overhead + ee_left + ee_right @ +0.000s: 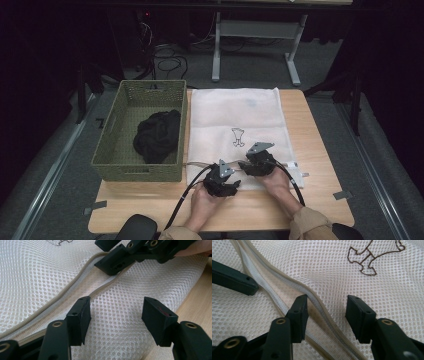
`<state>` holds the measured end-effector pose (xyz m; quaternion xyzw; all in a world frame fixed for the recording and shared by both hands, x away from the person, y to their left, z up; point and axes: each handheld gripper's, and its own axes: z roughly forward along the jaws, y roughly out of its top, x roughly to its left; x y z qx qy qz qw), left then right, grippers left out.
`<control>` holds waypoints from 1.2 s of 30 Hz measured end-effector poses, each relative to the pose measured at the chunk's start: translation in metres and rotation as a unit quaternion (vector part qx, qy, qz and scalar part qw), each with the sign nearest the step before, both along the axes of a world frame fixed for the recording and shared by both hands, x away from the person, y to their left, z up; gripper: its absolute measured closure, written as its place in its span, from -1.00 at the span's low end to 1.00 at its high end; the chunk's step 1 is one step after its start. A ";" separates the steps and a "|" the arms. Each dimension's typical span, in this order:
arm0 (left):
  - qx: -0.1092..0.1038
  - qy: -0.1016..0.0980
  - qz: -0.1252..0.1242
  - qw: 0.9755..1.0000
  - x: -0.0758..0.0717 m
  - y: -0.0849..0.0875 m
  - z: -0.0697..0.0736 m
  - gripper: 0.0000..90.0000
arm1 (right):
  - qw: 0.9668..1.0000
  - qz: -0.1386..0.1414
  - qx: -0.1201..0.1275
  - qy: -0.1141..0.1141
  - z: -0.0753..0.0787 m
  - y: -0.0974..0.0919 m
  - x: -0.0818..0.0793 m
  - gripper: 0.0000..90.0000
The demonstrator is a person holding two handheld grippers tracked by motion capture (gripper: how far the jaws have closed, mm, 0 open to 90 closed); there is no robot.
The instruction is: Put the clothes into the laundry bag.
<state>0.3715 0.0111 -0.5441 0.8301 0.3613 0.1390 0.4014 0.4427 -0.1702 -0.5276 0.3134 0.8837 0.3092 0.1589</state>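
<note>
A white mesh laundry bag (235, 112) lies flat on the wooden table, with its beige zipper (287, 277) parted along the near edge. My left gripper (223, 176) stands open over the bag's lower flap (117, 305); its left jaw sits at the zipper edge (102, 287) and nothing is pinched. Just to its right, my right gripper (257, 162) is also open. In the right gripper view (328, 310) its left jaw rests in the zipper gap and the upper zipper edge runs between the pads, untouched. A brown embroidered motif (367, 260) lies beyond them.
An olive woven basket (137, 172) holding a bundle of black cloth (157, 135) stands left of the bag. Bare tabletop (320, 150) runs along the right and near sides. Beyond the table's far edge are floor cables and a grey desk frame (217, 50).
</note>
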 end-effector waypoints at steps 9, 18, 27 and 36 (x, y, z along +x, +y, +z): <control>0.000 0.000 0.000 1.000 0.000 0.000 0.000 -0.11 | 1.000 -0.005 0.008 -0.001 -0.001 -0.003 0.004 0.53; 0.000 0.000 0.001 1.000 0.000 0.000 0.000 -0.11 | 1.000 -0.002 0.003 -0.009 0.001 -0.002 0.003 0.84; 0.000 -0.001 0.001 1.000 0.000 0.000 0.000 -0.11 | 1.000 0.000 0.012 -0.015 0.010 -0.004 0.003 0.89; 0.000 -0.001 0.001 1.000 0.000 0.000 0.000 -0.11 | 1.000 0.002 0.024 -0.016 0.018 -0.006 0.004 0.89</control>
